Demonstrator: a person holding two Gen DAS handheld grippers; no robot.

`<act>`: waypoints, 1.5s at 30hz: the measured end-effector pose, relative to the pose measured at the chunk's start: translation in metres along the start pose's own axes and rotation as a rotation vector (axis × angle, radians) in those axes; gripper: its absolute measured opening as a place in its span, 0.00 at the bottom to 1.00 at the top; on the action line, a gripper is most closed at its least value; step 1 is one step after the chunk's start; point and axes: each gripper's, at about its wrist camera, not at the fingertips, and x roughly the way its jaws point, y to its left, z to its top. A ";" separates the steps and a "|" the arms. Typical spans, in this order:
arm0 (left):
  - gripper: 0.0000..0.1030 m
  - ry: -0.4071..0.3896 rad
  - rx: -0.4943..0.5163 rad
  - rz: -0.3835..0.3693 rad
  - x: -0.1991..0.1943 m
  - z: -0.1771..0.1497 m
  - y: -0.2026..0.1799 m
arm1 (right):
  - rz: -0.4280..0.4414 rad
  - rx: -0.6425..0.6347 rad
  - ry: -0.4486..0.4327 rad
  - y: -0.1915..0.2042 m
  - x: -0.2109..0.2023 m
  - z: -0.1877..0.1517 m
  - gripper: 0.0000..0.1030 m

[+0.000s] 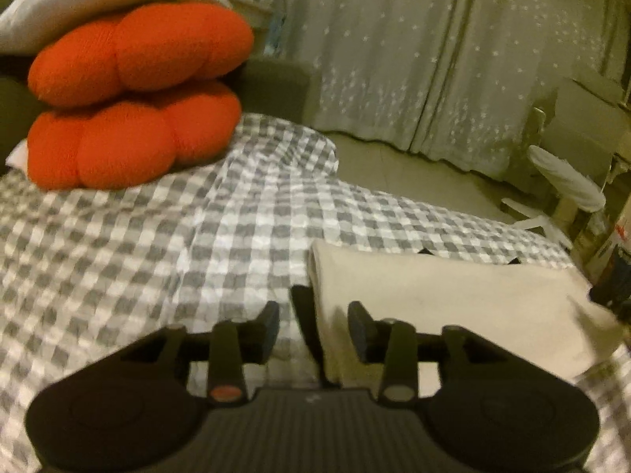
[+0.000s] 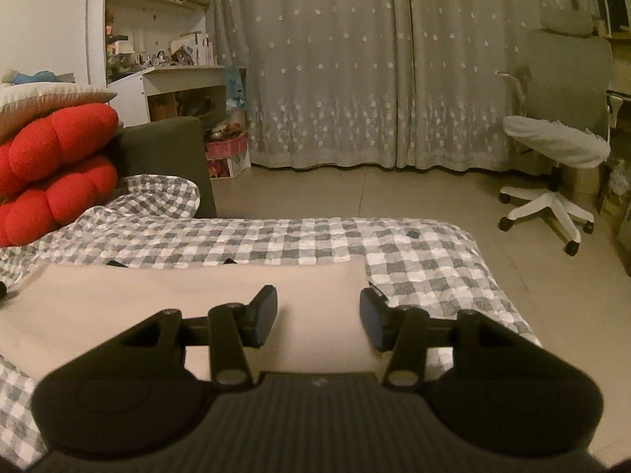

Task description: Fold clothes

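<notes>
On the bed, across a grey-and-white checked cover (image 2: pixel 299 242), lies the garment I am working with: a beige cloth (image 2: pixel 197 295), spread flat and already folded into a rough rectangle. Small dark bits peek out along its far edge; I cannot tell what they are.

From the left wrist camera, my left gripper (image 1: pixel 313 329) hovers at the cloth's left edge (image 1: pixel 434 295). Its jaws are spread wide apart with nothing between them; the edge of the fabric runs up through the gap, but neither finger presses on it. This view is somewhat blurred.

From the right wrist camera, my right gripper (image 2: pixel 317 317) sits low over the right end of the cloth. Its jaws also stand wide apart and grip nothing. The left finger is over the beige fabric, while the right finger is at the cloth's right-hand corner, by the checked cover.

Two plump red cushions (image 2: pixel 51 173) are stacked at the far left of the bed, with a pale pillow (image 2: pixel 47 96) on top. Beyond the bed I see grey curtains with small white flowers (image 2: pixel 355 63), a bookshelf (image 2: pixel 157 8) to the left, and a white swivel chair (image 2: pixel 552 165) on the floor to the right.
</notes>
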 end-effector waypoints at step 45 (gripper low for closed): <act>0.59 0.014 -0.885 0.148 0.002 -0.074 -0.050 | 0.125 -0.042 0.029 0.042 -0.001 -0.002 0.54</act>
